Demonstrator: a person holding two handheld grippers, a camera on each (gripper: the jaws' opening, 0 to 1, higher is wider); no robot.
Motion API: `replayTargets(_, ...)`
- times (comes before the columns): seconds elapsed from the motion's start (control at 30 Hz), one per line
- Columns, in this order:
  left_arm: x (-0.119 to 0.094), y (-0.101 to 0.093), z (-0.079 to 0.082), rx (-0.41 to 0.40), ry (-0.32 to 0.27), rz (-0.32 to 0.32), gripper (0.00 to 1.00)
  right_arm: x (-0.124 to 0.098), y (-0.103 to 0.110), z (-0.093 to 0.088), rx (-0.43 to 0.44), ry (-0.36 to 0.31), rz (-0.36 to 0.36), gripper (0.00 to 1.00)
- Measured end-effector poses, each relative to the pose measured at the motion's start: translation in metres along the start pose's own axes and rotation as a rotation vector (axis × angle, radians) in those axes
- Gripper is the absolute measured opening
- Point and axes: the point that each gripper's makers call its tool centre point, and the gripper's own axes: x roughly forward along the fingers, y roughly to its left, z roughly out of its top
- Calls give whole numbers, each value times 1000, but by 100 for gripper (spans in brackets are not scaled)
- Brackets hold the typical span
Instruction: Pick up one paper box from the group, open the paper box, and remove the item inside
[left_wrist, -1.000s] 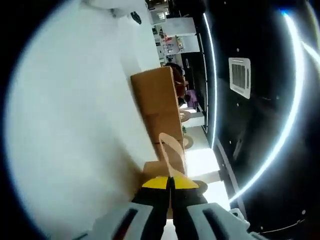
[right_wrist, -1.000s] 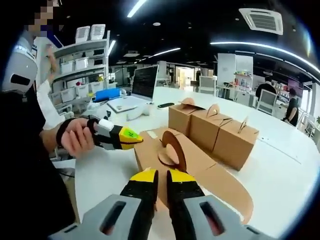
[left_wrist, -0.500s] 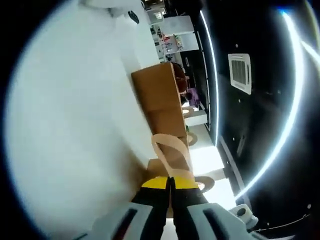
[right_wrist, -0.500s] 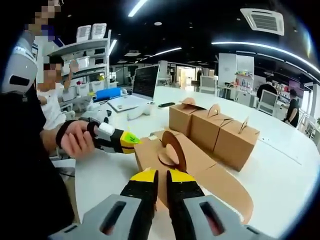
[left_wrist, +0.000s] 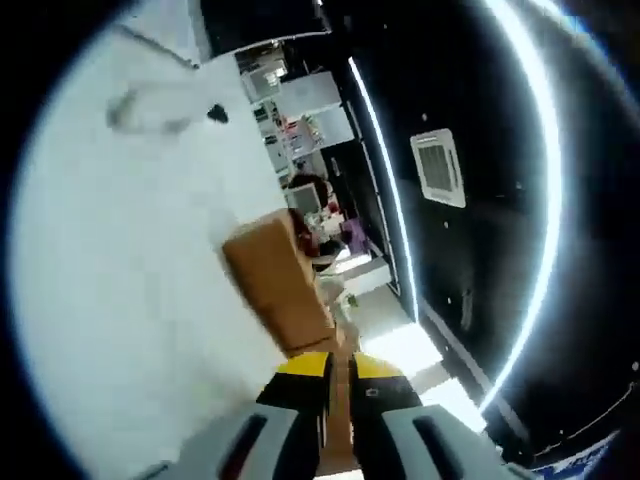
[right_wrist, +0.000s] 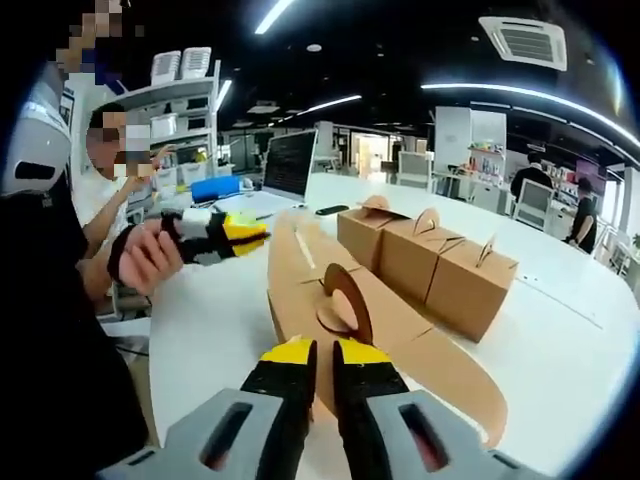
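A flattened-open brown paper box (right_wrist: 400, 340) lies on the white table (right_wrist: 560, 350) just ahead of my right gripper (right_wrist: 323, 354). That gripper is shut on the box's round handle tab (right_wrist: 347, 297). At the left, a hand holds my left gripper (right_wrist: 240, 232), shut on the edge of a long side flap (right_wrist: 288, 262) that stands lifted off the box. In the left gripper view, a strip of brown cardboard (left_wrist: 338, 420) sits between the closed jaws of the left gripper (left_wrist: 340, 368). Three closed paper boxes (right_wrist: 425, 255) stand in a row behind, and show as a brown block of closed boxes (left_wrist: 275, 280).
A laptop (right_wrist: 288, 165) and a dark flat device (right_wrist: 331, 210) lie at the table's far end. Shelves with bins (right_wrist: 175, 110) stand at the back left, with a seated person in front. More people sit at the far right (right_wrist: 585, 215).
The left gripper has risen and pulled back, lifting the box's side flap upright. The left view has swung with it. The right gripper has held still on the handle tab.
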Motion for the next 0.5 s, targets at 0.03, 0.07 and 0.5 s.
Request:
replayTargets(0.03, -3, -12, 17, 72, -47, -27, 10, 0, 0, 0, 0, -2, -1, 9)
replayTargets(0.07, -5, -25, 31, 152, -89, -54, 10, 0, 0, 0, 0, -3, -1, 9)
replayTargets(0.5, 35, -127, -37, 765, 147, -374, 9, -1, 1, 0, 3, -11, 11, 9)
